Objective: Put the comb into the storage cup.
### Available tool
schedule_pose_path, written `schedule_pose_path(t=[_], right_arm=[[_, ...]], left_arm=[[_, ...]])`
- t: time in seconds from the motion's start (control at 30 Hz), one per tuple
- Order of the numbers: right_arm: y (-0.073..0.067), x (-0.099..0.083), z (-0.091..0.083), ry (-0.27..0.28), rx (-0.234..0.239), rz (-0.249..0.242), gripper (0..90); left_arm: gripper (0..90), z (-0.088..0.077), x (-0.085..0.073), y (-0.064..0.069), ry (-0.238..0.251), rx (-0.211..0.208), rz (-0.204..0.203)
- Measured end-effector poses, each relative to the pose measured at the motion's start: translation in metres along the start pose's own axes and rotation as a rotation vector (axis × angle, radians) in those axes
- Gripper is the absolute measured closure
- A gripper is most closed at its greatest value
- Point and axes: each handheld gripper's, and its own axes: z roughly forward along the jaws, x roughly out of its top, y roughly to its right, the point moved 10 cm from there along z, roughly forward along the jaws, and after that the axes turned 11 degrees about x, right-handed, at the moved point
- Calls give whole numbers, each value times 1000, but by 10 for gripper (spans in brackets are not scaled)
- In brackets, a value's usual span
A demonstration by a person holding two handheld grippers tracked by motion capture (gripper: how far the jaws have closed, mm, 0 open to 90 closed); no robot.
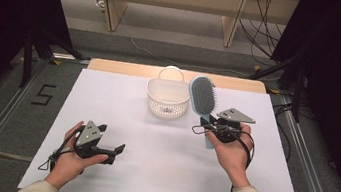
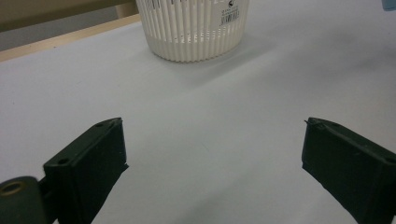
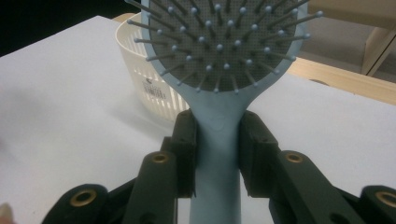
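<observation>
— Above the table [image 1: 107, 97], beside the basket [image 1: 167, 98]: hairbrush [image 1: 202, 96], handle clamped in the right gripper [image 3: 217, 154].
— Light, stiff plastic, likely slick; best gripped at the neck. Left gripper [image 2: 212, 158]?
— Wide open, holding nothing.

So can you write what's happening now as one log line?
right tongs: shut on brush handle, held above table | basket: beside brush | left tongs: open, empty
</observation>
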Motion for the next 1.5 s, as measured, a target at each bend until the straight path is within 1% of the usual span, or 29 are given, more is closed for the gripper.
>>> schedule_pose_path(t=[0.17, 0.4, 0.53, 0.77, 0.9, 1.27, 1.33, 1.4, 1.5], right_arm=[[0, 3, 0, 11, 1, 9, 707], [0, 8, 0, 21, -1, 1, 706], [1, 11, 0, 30, -1, 1, 707], [2, 10, 1, 29, 0, 9, 706], [2, 11, 3, 29, -2, 5, 706], [3, 14, 5, 38, 2, 7, 707], [3, 14, 5, 36, 3, 4, 707], [3, 15, 6, 34, 4, -3, 707], [2, 16, 6, 31, 3, -5, 706]], left_arm=[[60, 0, 0, 1, -1, -4, -3], [61, 0, 0, 2, 0, -3, 11], [61, 1, 0, 3, 0, -4, 10], [61, 2, -1, 3, -5, -7, 9], [61, 0, 1, 0, 5, -1, 9], [61, 2, 0, 3, 0, -7, 9], [61, 2, 0, 3, -2, -6, 14], [61, 1, 1, 2, 5, -6, 12], [61, 1, 0, 2, 3, -7, 12]])
